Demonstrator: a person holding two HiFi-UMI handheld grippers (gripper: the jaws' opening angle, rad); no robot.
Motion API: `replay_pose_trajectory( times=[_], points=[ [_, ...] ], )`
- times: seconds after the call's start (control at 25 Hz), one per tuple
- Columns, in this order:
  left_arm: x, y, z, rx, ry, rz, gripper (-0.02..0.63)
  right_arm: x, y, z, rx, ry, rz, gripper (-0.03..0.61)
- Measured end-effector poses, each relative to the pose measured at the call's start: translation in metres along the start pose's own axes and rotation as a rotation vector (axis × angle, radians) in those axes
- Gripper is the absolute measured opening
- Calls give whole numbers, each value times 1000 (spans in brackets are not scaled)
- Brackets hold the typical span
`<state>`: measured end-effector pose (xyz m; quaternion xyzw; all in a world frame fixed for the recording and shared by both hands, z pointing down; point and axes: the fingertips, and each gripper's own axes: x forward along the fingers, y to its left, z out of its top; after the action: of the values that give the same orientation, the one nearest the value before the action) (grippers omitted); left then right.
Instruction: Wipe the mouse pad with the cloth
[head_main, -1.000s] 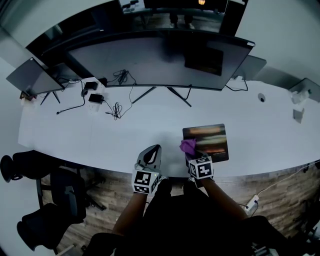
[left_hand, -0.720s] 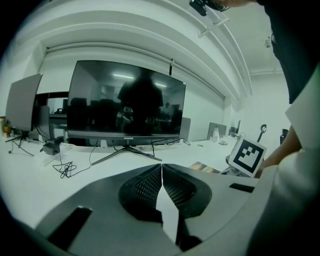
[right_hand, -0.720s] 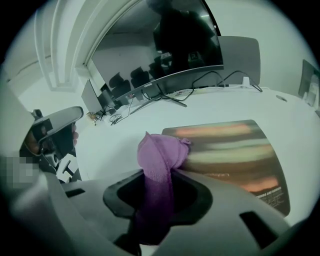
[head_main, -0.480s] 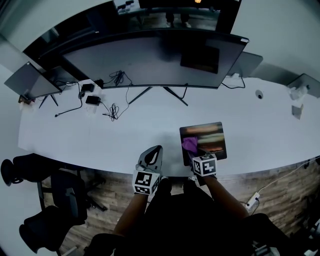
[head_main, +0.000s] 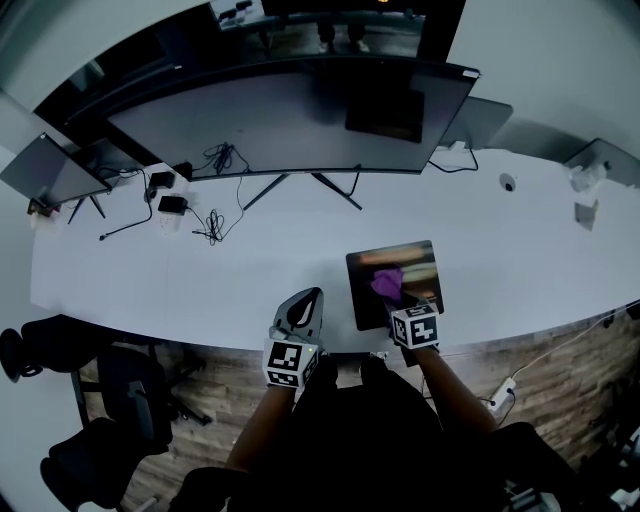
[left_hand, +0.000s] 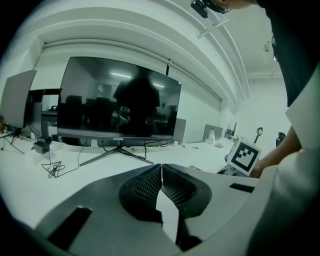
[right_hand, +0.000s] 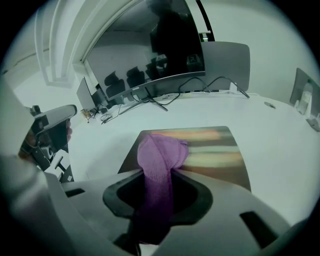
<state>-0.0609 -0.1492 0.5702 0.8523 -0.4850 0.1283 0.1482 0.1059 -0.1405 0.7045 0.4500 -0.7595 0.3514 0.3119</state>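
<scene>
While the right gripper (right_hand: 160, 175) is clamping the purple cloth (right_hand: 159, 155) in its closed jaws, the cloth's bunched free end is resting on the mouse pad (right_hand: 215, 150). The pad is lying flat near the front edge of the white desk (head_main: 200, 270). The left gripper (left_hand: 161, 170) is idling beside the pad, jaws together on nothing. The cloth is looking soft, light and limp, so pinching it at the gathered middle is suiting it. The pad is probably thin and may be sliding under pressure; actual contact force is hard to judge.
</scene>
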Motion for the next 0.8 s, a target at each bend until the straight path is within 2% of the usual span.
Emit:
replay_pose_trajectory(
  times=[0.2, 0.44, 0.8],
  points=[
    [8, -10, 5, -2, -9, -14, 21, -5, -20, 0, -18, 12, -13, 133],
    [13, -13, 5, 3, 1, -20, 21, -13, -51, 1, -46, 18, -84, 137],
    [15, -13, 5, 10, 7, -22, 21, -22, -74, 0, -65, 27, -140, 140]
  ],
)
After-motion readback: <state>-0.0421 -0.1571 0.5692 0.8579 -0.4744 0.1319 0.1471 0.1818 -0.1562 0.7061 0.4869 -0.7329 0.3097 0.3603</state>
